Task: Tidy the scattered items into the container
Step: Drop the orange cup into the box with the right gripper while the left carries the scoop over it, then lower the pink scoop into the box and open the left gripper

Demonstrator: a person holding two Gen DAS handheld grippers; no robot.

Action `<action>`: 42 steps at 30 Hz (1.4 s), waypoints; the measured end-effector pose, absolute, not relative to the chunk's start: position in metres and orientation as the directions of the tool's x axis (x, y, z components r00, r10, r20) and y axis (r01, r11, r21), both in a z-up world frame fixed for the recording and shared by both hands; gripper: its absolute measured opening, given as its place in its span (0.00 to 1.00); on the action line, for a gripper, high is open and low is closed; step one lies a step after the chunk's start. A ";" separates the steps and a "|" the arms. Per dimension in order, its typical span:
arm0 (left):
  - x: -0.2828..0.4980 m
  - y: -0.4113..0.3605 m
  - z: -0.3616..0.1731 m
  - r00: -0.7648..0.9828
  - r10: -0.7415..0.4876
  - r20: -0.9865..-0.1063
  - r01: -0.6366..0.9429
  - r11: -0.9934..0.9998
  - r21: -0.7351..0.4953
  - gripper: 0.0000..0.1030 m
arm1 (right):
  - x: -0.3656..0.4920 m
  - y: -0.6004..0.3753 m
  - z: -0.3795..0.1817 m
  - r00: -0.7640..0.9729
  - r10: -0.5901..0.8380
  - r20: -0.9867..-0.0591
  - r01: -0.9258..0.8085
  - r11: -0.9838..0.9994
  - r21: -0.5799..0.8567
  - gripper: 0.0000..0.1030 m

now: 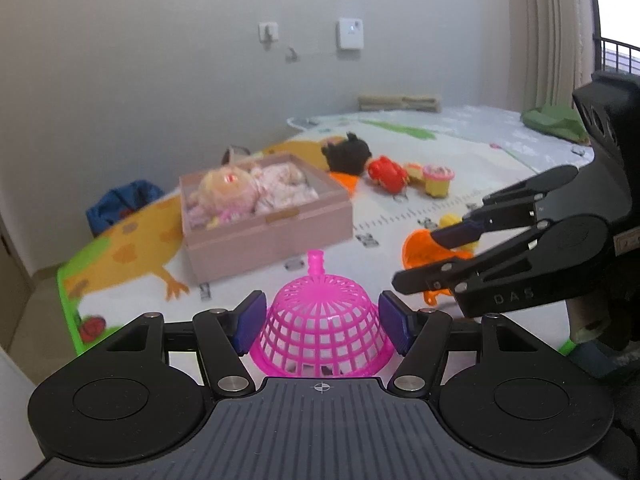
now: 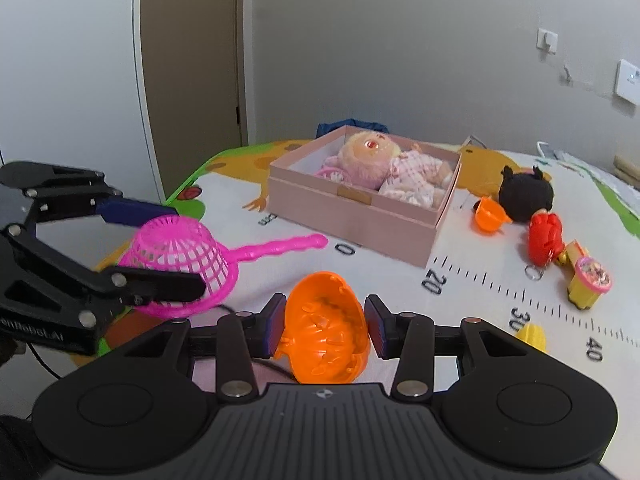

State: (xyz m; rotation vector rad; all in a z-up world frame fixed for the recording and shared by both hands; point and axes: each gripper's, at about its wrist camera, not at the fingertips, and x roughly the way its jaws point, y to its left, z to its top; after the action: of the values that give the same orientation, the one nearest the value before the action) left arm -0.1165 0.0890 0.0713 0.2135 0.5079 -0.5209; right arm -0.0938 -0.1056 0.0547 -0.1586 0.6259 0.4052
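Observation:
A pink toy strainer (image 1: 320, 328) lies dome-up on the play mat between the pads of my left gripper (image 1: 322, 324), which touch its sides. From the right wrist view, the left gripper (image 2: 186, 250) straddles the strainer (image 2: 180, 256), whose handle points toward the pink box (image 2: 360, 220). My right gripper (image 2: 326, 326) is shut on an orange shell half (image 2: 324, 332). The left wrist view shows the right gripper (image 1: 416, 260) clamped around the orange shell (image 1: 420, 254) low over the mat. The box (image 1: 272, 224) holds a doll (image 1: 236, 188).
Beyond the box lie a black plush (image 2: 528, 196), a small orange shell (image 2: 490, 216), a red toy (image 2: 544, 240) and a yellow cup with a pink lid (image 2: 590, 280). A yellow piece (image 2: 532, 336) sits near the right. A blue bag (image 1: 120, 204) rests by the wall.

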 end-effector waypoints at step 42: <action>0.067 0.067 0.069 0.809 -0.263 -0.525 0.355 0.932 0.079 0.92 | 0.048 -0.222 0.038 0.815 0.163 -0.556 -0.150 0.986 0.068 0.49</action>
State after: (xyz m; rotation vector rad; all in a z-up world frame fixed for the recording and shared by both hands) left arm 0.0670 0.0673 0.0694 0.1773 0.5337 -0.3321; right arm 0.0485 -0.2225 0.0383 0.0216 0.5955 0.1671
